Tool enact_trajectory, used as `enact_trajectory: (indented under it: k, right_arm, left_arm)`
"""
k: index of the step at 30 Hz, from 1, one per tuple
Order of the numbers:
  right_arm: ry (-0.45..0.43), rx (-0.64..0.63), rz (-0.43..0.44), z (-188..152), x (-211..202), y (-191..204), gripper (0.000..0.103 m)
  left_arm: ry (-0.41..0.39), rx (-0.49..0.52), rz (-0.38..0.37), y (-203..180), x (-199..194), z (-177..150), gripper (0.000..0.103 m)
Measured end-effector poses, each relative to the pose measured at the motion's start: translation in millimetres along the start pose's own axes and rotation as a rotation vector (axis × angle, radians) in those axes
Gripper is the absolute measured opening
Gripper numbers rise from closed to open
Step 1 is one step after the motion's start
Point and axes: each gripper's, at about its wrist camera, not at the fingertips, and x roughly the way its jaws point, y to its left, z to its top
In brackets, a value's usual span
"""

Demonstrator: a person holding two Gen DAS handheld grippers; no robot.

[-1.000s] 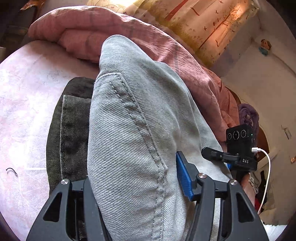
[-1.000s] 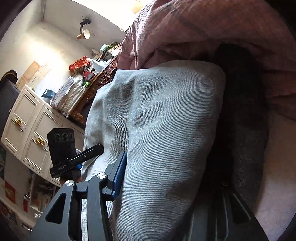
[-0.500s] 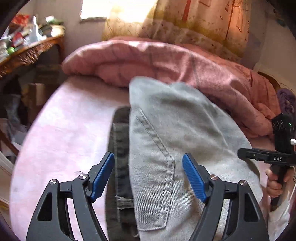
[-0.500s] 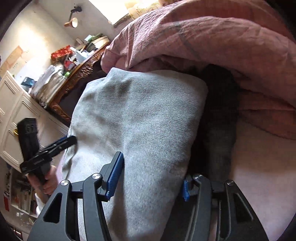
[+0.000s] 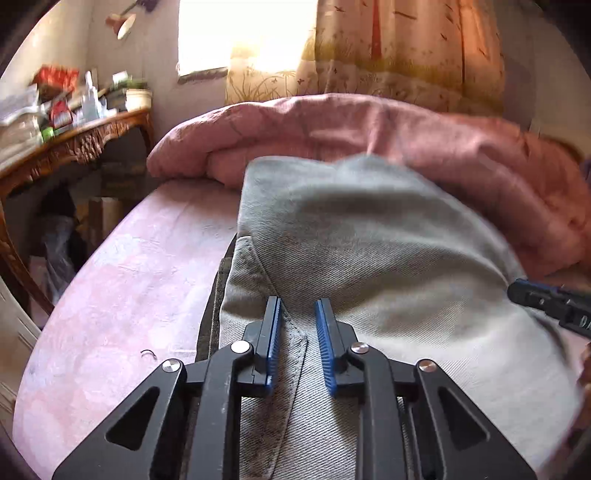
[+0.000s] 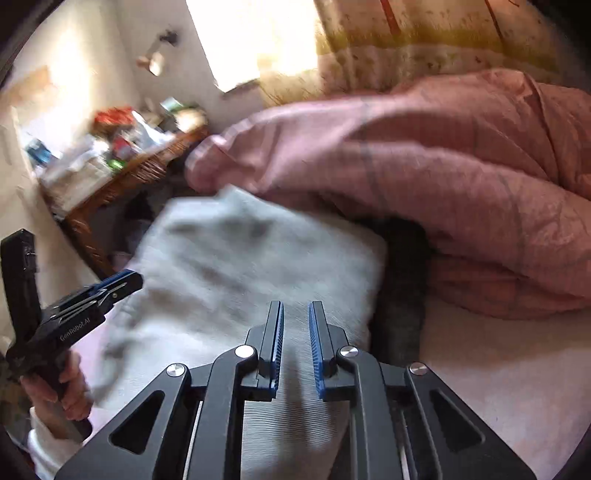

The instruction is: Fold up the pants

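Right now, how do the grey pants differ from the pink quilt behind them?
The grey pants are twill denim with a stitched pocket; the pink quilt is soft cloth with thin dark lines. The grey pants lie folded fairly flat; the pink quilt is bunched into a thick roll. The pink quilt spreads wider than the grey pants. Both rest on the bed.

pink quilt (image 5: 388, 136), pink bedsheet (image 5: 122, 295), carved wooden table (image 5: 74, 144), patterned curtain (image 5: 399, 48), sunlit window (image 5: 236, 33)

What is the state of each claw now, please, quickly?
Left claw: just been closing, narrow gap left, nothing gripped; grey pants lie under it.
Right claw: just been closing, narrow gap left, nothing gripped.
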Motion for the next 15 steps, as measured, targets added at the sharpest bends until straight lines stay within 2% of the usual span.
enact_trajectory:
  k: [2,4,6,7,12,15]
  right_arm:
    - [0.016,-0.019,-0.014,-11.4,20.1,-1.6,0.013]
    - [-0.002,-0.06,-0.036,-13.5,18.0,2.7,0.012]
    - [-0.007,-0.049,-0.026,-14.3,17.3,0.4,0.012]
    - [-0.026,-0.043,-0.014,-16.4,14.5,-1.8,0.012]
    - [-0.108,0.01,-0.001,-34.2,-14.7,-6.0,0.013]
    - [-0.169,-0.026,-0.025,-51.6,-42.5,6.3,0.013]
  left_arm:
    - [-0.033,0.012,0.005,-1.9,-2.6,-2.9,0.02]
    - [-0.038,-0.048,-0.061,12.0,-0.8,-4.7,0.02]
    - [-0.05,-0.12,-0.144,28.1,-3.2,-5.8,0.019]
    - [-0.066,-0.136,-0.157,31.6,-6.8,-7.3,0.018]
    - [-0.155,-0.096,-0.072,15.8,-44.9,-24.1,0.017]
    - [-0.221,-0.069,-0.03,4.1,-77.0,-41.0,0.017]
